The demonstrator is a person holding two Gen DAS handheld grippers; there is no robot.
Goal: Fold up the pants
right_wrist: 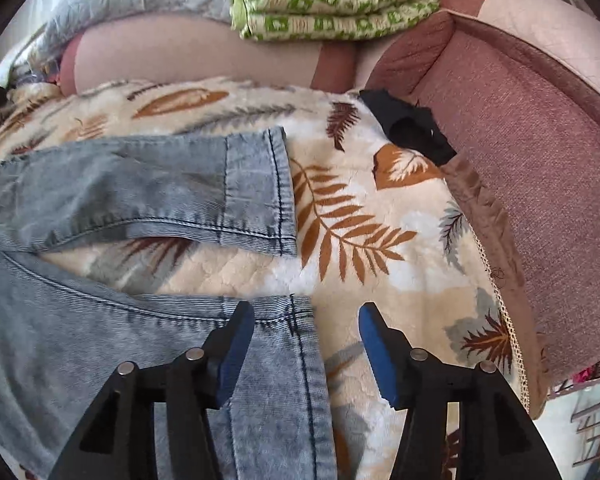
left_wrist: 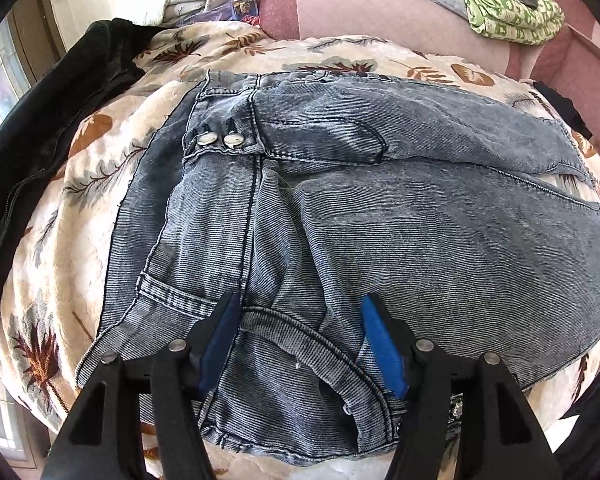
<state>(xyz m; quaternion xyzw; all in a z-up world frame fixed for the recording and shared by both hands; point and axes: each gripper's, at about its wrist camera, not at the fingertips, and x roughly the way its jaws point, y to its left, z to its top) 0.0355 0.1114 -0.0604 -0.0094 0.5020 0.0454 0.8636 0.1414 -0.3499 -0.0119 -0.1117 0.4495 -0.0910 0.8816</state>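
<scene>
Fingers (left_wrist: pixel 374 344) of both grippers spread apart above jeans (left_wrist: pixel 380 208).

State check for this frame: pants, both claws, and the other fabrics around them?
jeans: unfolded, spread flat, legs apart, waist buttons undone
left claw: open over the waistband
right claw: open over the near leg hem
leaf blanket: spread under the jeans
green quilt: folded

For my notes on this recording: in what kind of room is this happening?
Probably a living room at home: the jeans lie on a leaf-print blanket spread over a pink sofa, with a folded green quilt on its back.
</scene>
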